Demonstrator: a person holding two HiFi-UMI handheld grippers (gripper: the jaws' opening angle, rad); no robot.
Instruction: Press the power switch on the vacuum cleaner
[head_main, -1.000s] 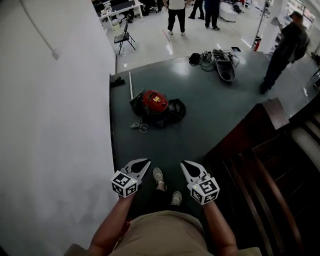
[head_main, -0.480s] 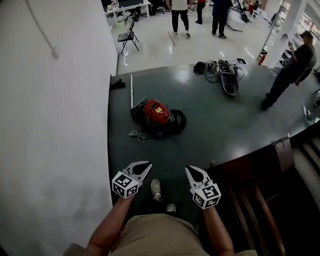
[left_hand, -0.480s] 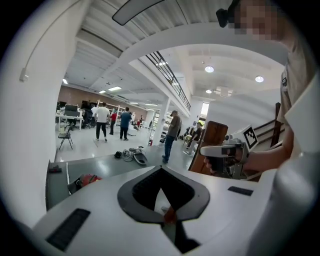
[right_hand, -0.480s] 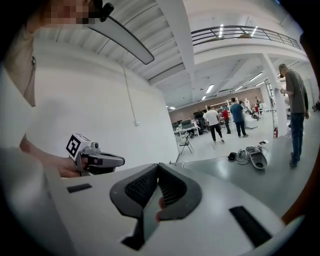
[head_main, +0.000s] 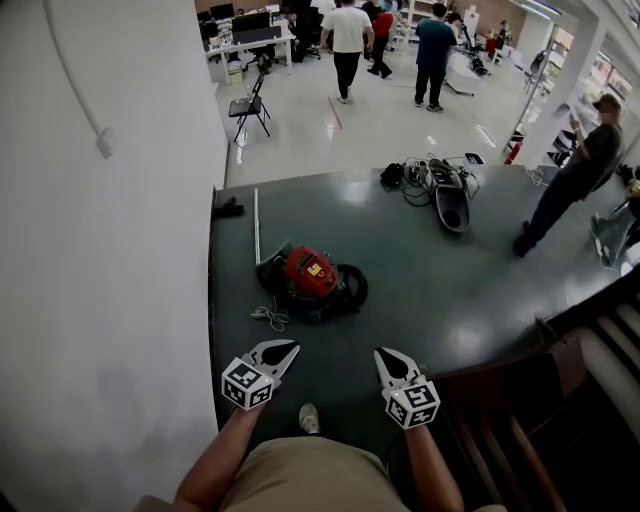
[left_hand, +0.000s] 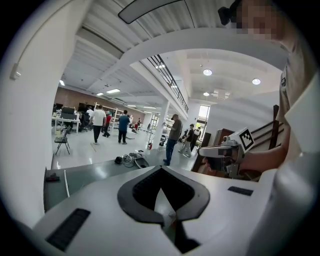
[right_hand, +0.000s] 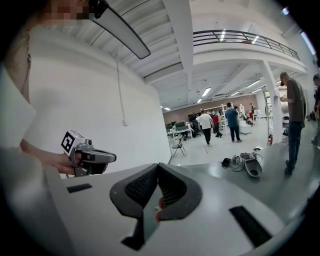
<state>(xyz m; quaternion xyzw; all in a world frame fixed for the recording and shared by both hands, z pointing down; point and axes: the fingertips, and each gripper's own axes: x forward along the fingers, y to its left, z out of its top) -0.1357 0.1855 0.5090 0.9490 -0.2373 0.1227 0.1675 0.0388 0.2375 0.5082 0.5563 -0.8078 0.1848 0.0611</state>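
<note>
Left gripper (head_main: 288, 347): jaws together, empty.
Right gripper (head_main: 383, 353): likewise closed on nothing.
Vacuum (head_main: 312, 275): red, well ahead, cord (head_main: 268, 315) beside it.
Switch: too small to see.
Approach: get close, skirt the cord, press with one closed tip.

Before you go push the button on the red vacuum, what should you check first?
1. Vacuum cleaner in sight: ok. It sits on the dark floor ahead.
2. Grippers close enough to press: not ok. The left gripper and right gripper are both far short of it.
3. Jaws shut and empty for poking: ok, both.
4. Power switch spotted: cannot tell. It is too small to pick out from here.
5. Walking path: not ok. A loose cord lies on the near side of the vacuum cleaner, so probably step around it.
</note>
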